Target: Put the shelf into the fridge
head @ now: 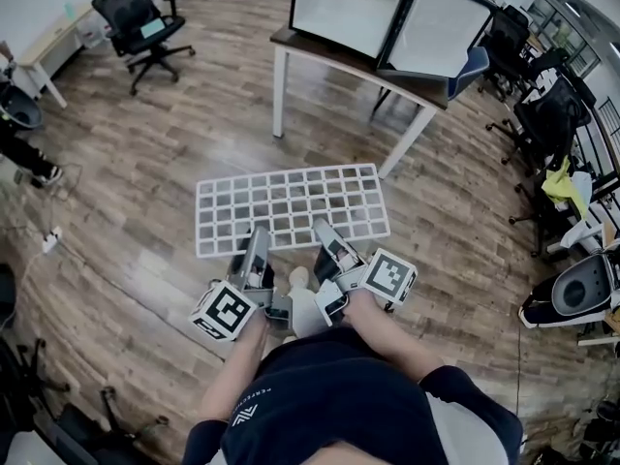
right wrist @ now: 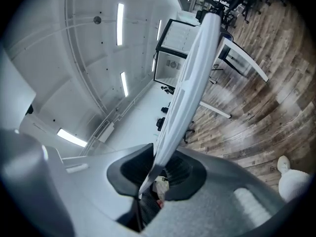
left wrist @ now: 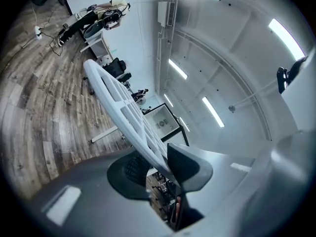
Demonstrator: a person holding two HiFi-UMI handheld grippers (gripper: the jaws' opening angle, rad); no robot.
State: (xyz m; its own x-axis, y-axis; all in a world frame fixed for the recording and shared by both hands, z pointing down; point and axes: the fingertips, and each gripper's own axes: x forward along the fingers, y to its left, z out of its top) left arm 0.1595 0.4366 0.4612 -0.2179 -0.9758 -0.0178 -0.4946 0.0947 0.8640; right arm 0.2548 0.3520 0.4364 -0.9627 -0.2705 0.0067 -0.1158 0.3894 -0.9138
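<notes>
**Head view.** Shows the white grid shelf (head: 291, 206) held level over the wooden floor (head: 145, 182), well apart from the fridge (head: 349, 8). Places the fridge on the tabletop (head: 339, 61) at the top of the frame, with its door (head: 441, 27) swung open to the right. Puts the left hand-held gripper (head: 257, 250) and the right hand-held gripper (head: 327, 240) side by side at the shelf's near edge, the person's forearms behind them. Includes a black office chair (head: 140, 22) at upper left.

**Left gripper view.** Looks along the shelf (left wrist: 123, 107) as it slants up and away from the left hand-held gripper (left wrist: 160, 167). Finds the jaws spread wide with the shelf's edge running between them, against the right-hand pad (left wrist: 185, 164) and not clearly pressed by the other. Frames the open fridge (left wrist: 160, 120) beyond the shelf.

**Right gripper view.** Catches the shelf (right wrist: 192, 73) edge-on, rising from the right hand-held gripper (right wrist: 158, 169). Shows the jaws pinching the shelf's rim, a pad on each side. Sets the fridge (right wrist: 173, 48) and a white table leg (right wrist: 247, 63) past the shelf.
</notes>
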